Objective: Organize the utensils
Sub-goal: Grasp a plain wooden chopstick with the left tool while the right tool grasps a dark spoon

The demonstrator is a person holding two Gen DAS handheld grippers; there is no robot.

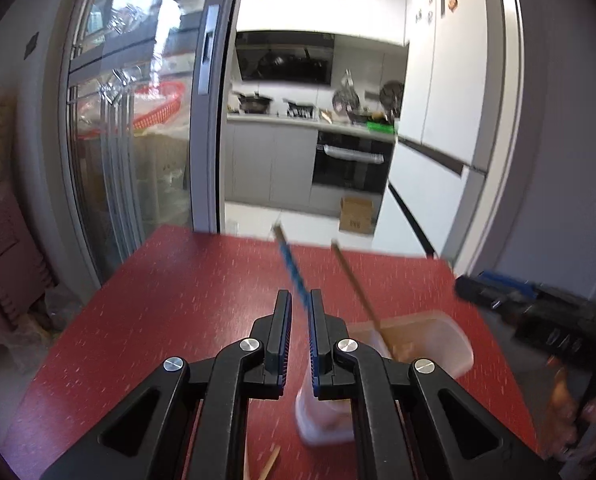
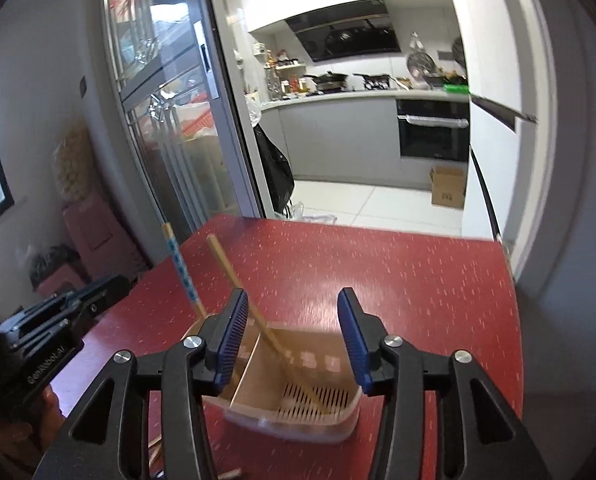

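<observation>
A translucent divided utensil holder (image 2: pixel 298 396) stands on the red table (image 2: pixel 378 272). A plain wooden chopstick (image 2: pixel 234 272) and a blue-patterned chopstick (image 2: pixel 180 264) lean in it. My right gripper (image 2: pixel 292 320) is open and empty, just above and around the holder. My left gripper (image 1: pixel 300 320) hovers over the holder (image 1: pixel 438 340) with its jaws slightly apart. The blue-patterned chopstick (image 1: pixel 292 268) rises just beyond its tips; no grip on it shows. The wooden chopstick (image 1: pixel 358 284) stands to the right. The right gripper's body (image 1: pixel 538 316) shows at the right edge, the left gripper's body (image 2: pixel 58 320) at the left edge.
Loose wooden chopsticks lie on the table near the front edge (image 1: pixel 270 464) (image 2: pixel 154 456). Behind the table are a sliding glass door (image 1: pixel 138 120), an open kitchen doorway and a white fridge (image 1: pixel 438 120). A cardboard box (image 2: pixel 448 188) sits on the kitchen floor.
</observation>
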